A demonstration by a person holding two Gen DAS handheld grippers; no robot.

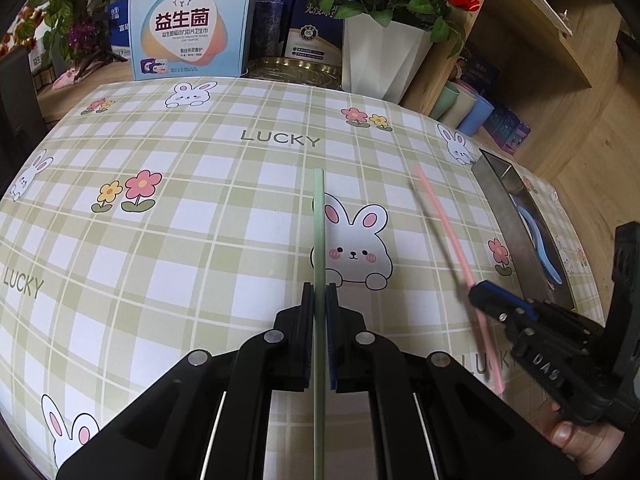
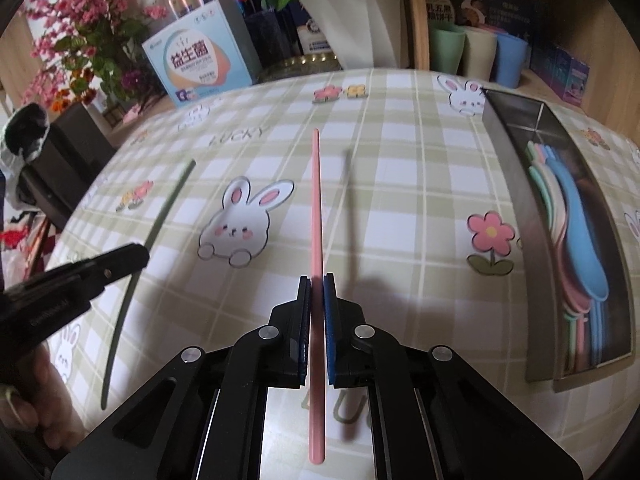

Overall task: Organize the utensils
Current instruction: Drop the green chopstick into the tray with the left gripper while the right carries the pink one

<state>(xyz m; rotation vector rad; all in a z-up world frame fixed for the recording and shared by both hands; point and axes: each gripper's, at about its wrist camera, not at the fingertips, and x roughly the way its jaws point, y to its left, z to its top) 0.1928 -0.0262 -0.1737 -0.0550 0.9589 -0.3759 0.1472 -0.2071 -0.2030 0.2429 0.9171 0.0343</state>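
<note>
Now my left claw (image 1: 320, 292) is clamped on a pale green chopstick (image 1: 318, 216), a thin straight stick that runs forward between the pads and back under the claw body. My right claw (image 2: 318, 280) is pinched on a pink chopstick (image 2: 316, 200) of the same slim shape, its rounded rear end showing below the pads; a dark shadow of it lies on the cloth just to its right, so it is off the bench. Seen from the left wrist view, the pink chopstick (image 1: 448, 224) slants up and away from the right claw (image 1: 480, 296), blurred along its length.

Both claws tilt downward over the bench (image 1: 180, 240), which wears a green-checked cloth printed with rabbits, flowers and the word LUCKY. My right hand (image 1: 580, 440) shows at the lower edge, fingers wrapped round the handle.

Taking the metal tray (image 2: 516, 184) as landmark: it lies at the bench's right edge, well to the right of both chopsticks, and holds stacked spoons (image 2: 576, 220) in blue, pink, green and cream. Beyond its far end stand pastel cups (image 2: 476, 56) on a wooden shelf. Left of the tray, past the bench's far edge, stand a white planter (image 1: 380, 56) with red roses and a pale blue box (image 1: 188, 24).
</note>
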